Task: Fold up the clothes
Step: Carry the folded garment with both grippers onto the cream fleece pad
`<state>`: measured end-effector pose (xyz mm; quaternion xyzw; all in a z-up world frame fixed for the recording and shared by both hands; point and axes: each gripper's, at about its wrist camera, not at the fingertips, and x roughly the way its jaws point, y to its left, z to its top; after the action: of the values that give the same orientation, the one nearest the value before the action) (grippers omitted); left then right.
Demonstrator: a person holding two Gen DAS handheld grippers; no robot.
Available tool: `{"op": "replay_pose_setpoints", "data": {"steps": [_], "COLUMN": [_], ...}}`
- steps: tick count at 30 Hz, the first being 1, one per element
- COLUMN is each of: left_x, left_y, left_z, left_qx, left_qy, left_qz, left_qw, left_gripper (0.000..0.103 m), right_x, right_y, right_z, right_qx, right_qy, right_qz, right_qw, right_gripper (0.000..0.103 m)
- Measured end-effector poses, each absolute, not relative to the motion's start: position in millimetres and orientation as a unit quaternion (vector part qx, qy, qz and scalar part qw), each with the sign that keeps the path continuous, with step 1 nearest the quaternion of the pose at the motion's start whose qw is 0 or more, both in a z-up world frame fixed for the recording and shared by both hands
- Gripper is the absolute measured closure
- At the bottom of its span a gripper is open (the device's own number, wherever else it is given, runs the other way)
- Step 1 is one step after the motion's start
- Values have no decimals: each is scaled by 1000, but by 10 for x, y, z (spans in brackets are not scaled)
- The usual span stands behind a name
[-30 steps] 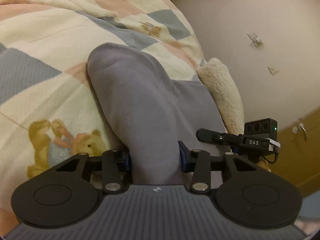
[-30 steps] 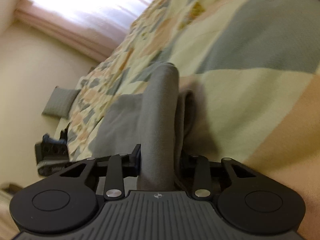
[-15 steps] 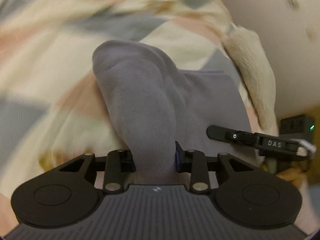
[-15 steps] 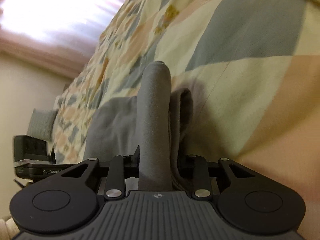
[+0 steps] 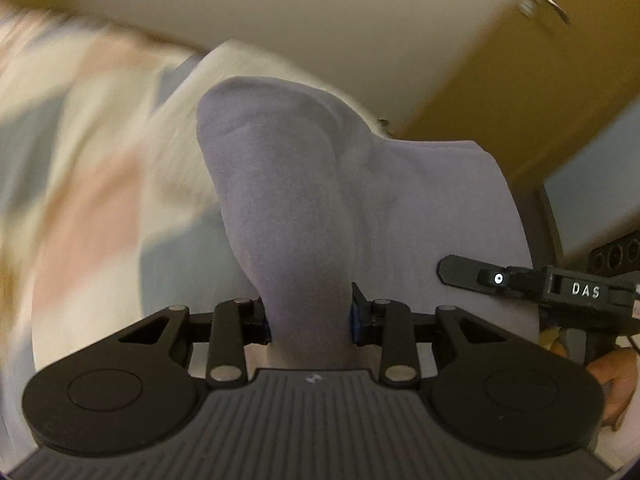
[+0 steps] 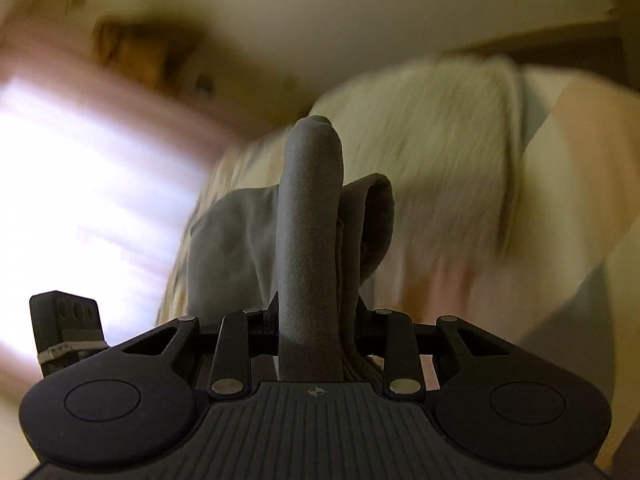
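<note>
Left claw (image 5: 310,320): both sides pressed in on a thick bunch of the grey garment (image 5: 280,208), which rises in a rounded hump straight out of the grip. Right claw (image 6: 316,328): likewise closed tight on the same garment (image 6: 312,220), a narrow upright roll with a second looped fold just beside it on the right.

Between the two claws the cloth hangs in a slack sheet, off toward the right in the left view and toward the left in the right view. We see the right-hand tool (image 5: 540,284) at the far edge of that sheet in the left view.

Beyond the garment, the patchwork quilt (image 5: 80,160) on the bed is smeared with motion blur in both views, so we judge the claws are moving fast.

Risks as we judge them:
- Each grip holds a bunched wad, not a flat edge; a quick swing could pull a layer free.
- The loose loop by the right claw may drop in crooked and leave a wrinkle in the fold.
- Uneven tension between the claws could skew the sheet as it lands on the bed.

Farthest out: a wall and a wooden door (image 5: 520,80).
</note>
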<state>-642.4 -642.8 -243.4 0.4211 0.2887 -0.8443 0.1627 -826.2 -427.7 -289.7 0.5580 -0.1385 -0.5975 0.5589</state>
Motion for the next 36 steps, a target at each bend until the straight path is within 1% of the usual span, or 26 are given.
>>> {"op": "replay_pose_setpoints", "data": {"steps": [6, 8, 11, 13, 15, 17, 18, 20, 21, 22, 23, 24, 25, 26, 27, 30, 36], "left_x": [-7341, -7568, -7829, -7938, -7963, -7938, -7920, -7885, -7867, -7849, -7832, -7814, -7796, -7779, -7761, -7732, -7751], "left_y": [-7218, -7424, -7691, -7833, -7933, -7995, -8013, -8048, -8066, -8084, -8102, -8120, -8138, -8155, -8173, -8206, -8200], "left_z": [-2281, -2257, -2281, -2348, -2525, -2701, -2701, -2700, -2699, -2699, -2698, -2698, -2697, -2697, -2696, -2704, -2751], "left_qx": [457, 470, 482, 489, 500, 511, 506, 498, 494, 489, 485, 480, 476, 472, 467, 460, 466], "left_qy": [197, 172, 157, 150, 149, 155, 161, 174, 181, 188, 194, 201, 207, 214, 220, 228, 208], "left_qz": [-862, -862, -860, -858, -851, -843, -844, -847, -848, -849, -850, -851, -852, -853, -854, -856, -858], "left_qw": [94, 77, 64, 59, 64, 71, 71, 70, 70, 70, 69, 69, 69, 68, 68, 65, 56], "left_gripper": [73, 73, 72, 69, 59, 53, 53, 53, 54, 55, 58, 62, 64, 69, 72, 76, 75], "right_x": [-8728, -8760, -8962, -9059, -9166, -9241, -9267, -9306, -9316, -9351, -9353, -9357, -9354, -9343, -9320, -9293, -9154], "right_y": [-4553, -4733, -4893, -5017, -5152, -5253, -5286, -5267, -5242, -5232, -5188, -5168, -5156, -5157, -5161, -5155, -5064], "right_z": [-2929, -2993, -3146, -3257, -3409, -3554, -3607, -3659, -3639, -3604, -3572, -3565, -3574, -3582, -3573, -3453, -3141], "right_qx": [523, 523, 527, 533, 543, 563, 572, 575, 570, 564, 557, 558, 564, 569, 569, 560, 556], "right_qy": [-252, -288, -323, -339, -343, -324, -313, -303, -296, -288, -283, -282, -286, -288, -283, -285, -300], "right_qz": [-650, -649, -640, -631, -624, -622, -621, -617, -622, -629, -636, -634, -625, -615, -619, -624, -611], "right_qw": [489, 472, 457, 452, 445, 438, 435, 444, 448, 450, 453, 455, 458, 463, 462, 465, 476], "right_gripper": [74, 74, 74, 73, 71, 65, 61, 59, 52, 50, 49, 51, 56, 70, 74, 77, 78]}}
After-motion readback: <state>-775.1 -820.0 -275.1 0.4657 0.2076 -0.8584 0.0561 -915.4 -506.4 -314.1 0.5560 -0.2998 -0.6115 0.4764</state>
